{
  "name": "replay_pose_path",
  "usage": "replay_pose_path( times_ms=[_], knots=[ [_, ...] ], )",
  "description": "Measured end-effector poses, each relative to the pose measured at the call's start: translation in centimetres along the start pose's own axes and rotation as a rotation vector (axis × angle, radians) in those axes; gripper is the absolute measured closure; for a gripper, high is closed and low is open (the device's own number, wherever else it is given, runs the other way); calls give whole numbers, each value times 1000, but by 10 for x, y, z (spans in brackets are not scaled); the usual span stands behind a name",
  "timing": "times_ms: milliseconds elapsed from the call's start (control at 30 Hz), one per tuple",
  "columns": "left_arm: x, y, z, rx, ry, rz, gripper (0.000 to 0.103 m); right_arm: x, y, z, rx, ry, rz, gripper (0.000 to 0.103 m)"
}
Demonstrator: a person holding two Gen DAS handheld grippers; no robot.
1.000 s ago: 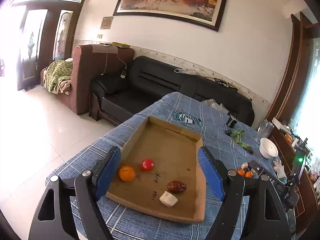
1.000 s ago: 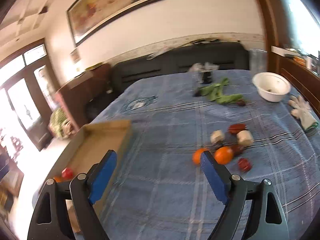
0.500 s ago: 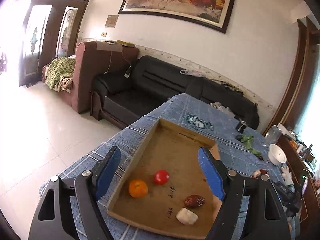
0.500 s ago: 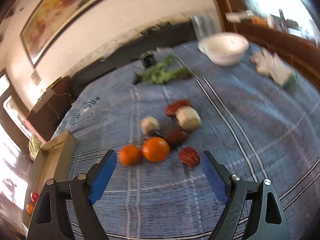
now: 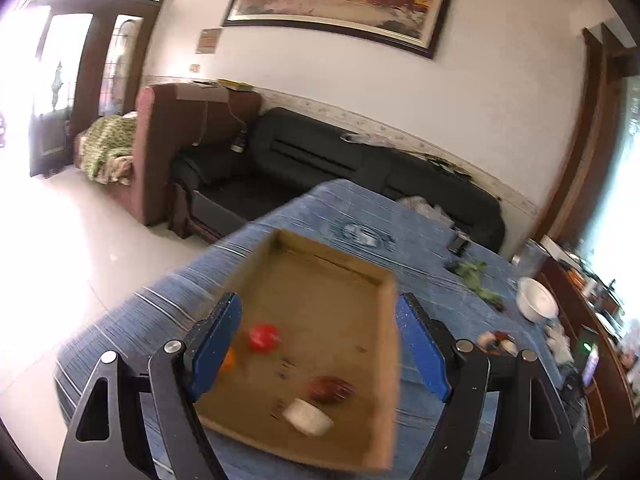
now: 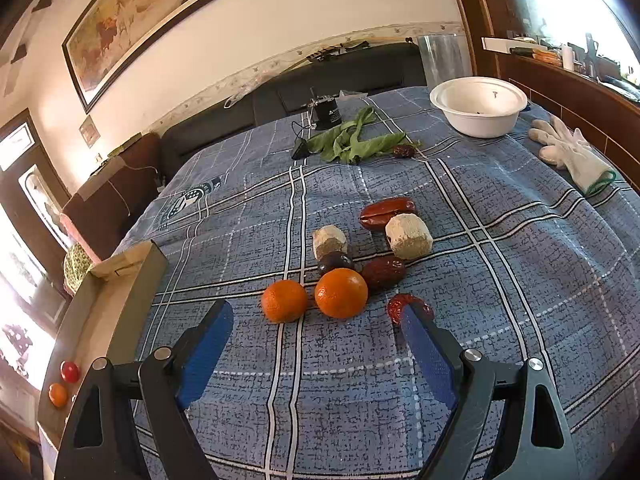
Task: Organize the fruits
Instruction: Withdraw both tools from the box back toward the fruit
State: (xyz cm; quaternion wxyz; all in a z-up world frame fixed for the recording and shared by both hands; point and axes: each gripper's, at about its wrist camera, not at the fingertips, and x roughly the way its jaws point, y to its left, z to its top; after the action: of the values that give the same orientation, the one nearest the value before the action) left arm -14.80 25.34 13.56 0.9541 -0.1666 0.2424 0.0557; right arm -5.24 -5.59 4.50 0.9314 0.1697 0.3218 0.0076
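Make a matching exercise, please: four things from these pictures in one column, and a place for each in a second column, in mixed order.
Things:
1. white bowl
2. small red fruit
3. green leaves
4. white glove

Places:
A. inside the cardboard tray
B. at the far right corner of the table, near the wooden cabinet
C. at the right edge of the blue cloth, nearer than the bowl
D. beside the black cylinder at the far side of the table

Pairs: 1-B, 2-A, 3-D, 4-C
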Motion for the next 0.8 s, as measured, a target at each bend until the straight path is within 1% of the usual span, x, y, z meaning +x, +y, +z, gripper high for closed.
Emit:
replay_pose_path(
  times_ms=[133, 200, 267, 300, 333, 367, 433, 467, 500, 567, 667, 733, 800],
  knots=[
    [-26, -39, -8, 67, -19, -68, 24, -10, -3, 2, 32, -24, 32, 13],
    [-43, -52, -9, 95, -30, -101, 24, -14, -5, 2, 48, -28, 53, 13],
    [-60, -60, -9, 112, -40, -126, 24, -16, -3, 2, 47, -32, 51, 13],
    [-70, -62, -8, 127, -52, -128, 22, -18, -3, 2, 46, -38, 47, 13],
    [-76, -64, -6, 140, -65, -120, 16, -20, -4, 2, 52, -41, 42, 13],
    [-83, -63, -5, 152, -82, -105, 14, -23, -5, 2, 60, -40, 41, 13],
    [-91, -59, -2, 158, -120, -70, 10, -35, -13, 2, 82, -36, 66, 13],
    [-92, -56, -2, 156, -126, -59, 9, -41, -17, 2, 82, -38, 74, 13],
    [-89, -53, -3, 155, -118, -50, 9, -49, -23, 2, 75, -44, 76, 13],
    [-74, -50, -6, 154, -69, -41, 9, -58, -35, 4, 61, -49, 60, 13],
    [-51, -51, -13, 155, -10, -45, 9, -64, -61, 15, 71, -38, 36, 13],
    [-28, -58, -19, 173, 37, -52, 9, -62, -77, 24, 90, -28, 19, 13],
    [-5, -70, -22, 193, 85, -79, 9, -58, -87, 33, 96, -15, 1, 13]
  ],
)
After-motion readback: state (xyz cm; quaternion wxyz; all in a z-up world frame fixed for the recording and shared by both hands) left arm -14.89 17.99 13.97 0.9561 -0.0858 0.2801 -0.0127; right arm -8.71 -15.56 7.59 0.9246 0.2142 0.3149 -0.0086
